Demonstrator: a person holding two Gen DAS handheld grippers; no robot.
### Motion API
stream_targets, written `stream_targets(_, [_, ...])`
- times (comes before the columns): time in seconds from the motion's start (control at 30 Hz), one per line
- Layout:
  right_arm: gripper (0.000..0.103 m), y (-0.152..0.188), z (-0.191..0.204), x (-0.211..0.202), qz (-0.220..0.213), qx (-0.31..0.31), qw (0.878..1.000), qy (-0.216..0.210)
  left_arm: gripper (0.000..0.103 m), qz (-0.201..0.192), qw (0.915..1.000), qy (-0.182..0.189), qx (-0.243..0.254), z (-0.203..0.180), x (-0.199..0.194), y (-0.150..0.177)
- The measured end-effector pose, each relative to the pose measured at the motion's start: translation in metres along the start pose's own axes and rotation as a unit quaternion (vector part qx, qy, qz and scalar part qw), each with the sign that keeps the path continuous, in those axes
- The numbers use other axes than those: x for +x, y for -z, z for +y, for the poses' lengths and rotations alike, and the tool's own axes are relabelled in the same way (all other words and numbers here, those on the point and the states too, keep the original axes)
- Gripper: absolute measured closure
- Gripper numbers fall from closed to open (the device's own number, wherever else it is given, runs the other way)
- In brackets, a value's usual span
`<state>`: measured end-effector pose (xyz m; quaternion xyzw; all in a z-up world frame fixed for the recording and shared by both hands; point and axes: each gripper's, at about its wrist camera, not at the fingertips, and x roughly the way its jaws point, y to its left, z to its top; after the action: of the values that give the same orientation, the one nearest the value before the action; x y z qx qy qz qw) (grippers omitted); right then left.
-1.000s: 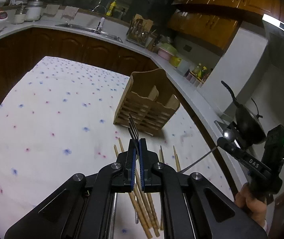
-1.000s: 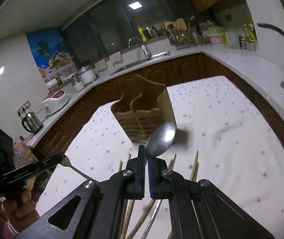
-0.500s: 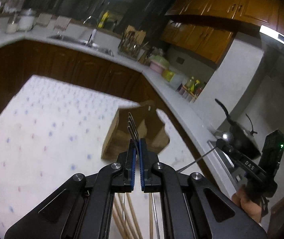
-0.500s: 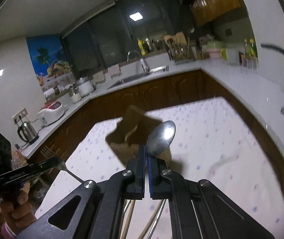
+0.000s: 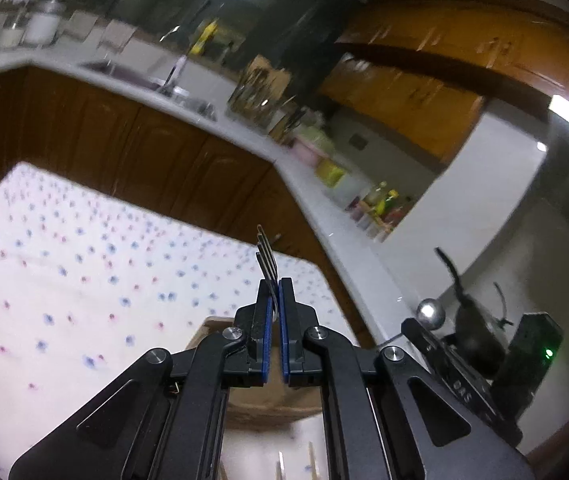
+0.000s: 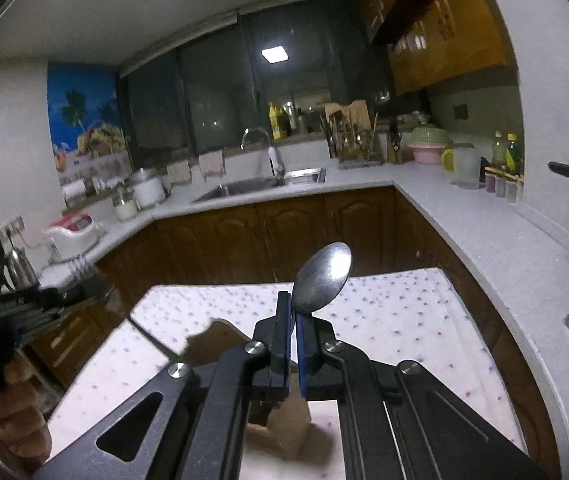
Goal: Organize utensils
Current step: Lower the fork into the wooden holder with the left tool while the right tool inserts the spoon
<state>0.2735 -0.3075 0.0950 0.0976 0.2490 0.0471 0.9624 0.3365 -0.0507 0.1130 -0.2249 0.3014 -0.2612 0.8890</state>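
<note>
The fork (image 5: 267,256) and spoon (image 6: 323,278) have been raised, tipped upright, and are clamped in the left gripper (image 5: 275,292) and right gripper (image 6: 293,304). Lowering into the holder (image 6: 220,340) beneath is judged next.

The letters "DAS" were printed in white on the finger of the right gripper (image 5: 424,326). White lettering on the left gripper (image 6: 24,304) was too blurred to read.
</note>
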Motion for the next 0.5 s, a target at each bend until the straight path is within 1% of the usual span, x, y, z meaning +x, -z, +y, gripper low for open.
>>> stream_targets(0.13, [0.101,0.022,0.0,0.036,0.031,-0.003,1.0,0.003,0.101,0.026,0.9996,-0.008,-0.003,0.016,0.032,0.019])
stream_targets(0.23, [0.101,0.035,-0.002,0.05,0.051,0.005,0.999,0.0,0.1,0.047,0.9987,-0.02,-0.011,0.026,0.047,0.032])
stream_targets(0.33, [0.101,0.048,-0.002,0.062,0.067,0.007,0.998,-0.01,0.1,0.039,0.9987,-0.028,-0.013,0.031,0.046,0.034])
stream_targets(0.43, [0.1,0.048,0.001,0.059,0.06,-0.001,0.998,-0.005,0.1,0.045,0.9986,-0.022,-0.018,0.034,0.046,0.032])
stream_targets(0.5, [0.1,0.046,-0.001,0.059,0.062,0.007,0.998,-0.009,0.1,0.045,0.9985,-0.028,-0.011,0.031,0.047,0.032])
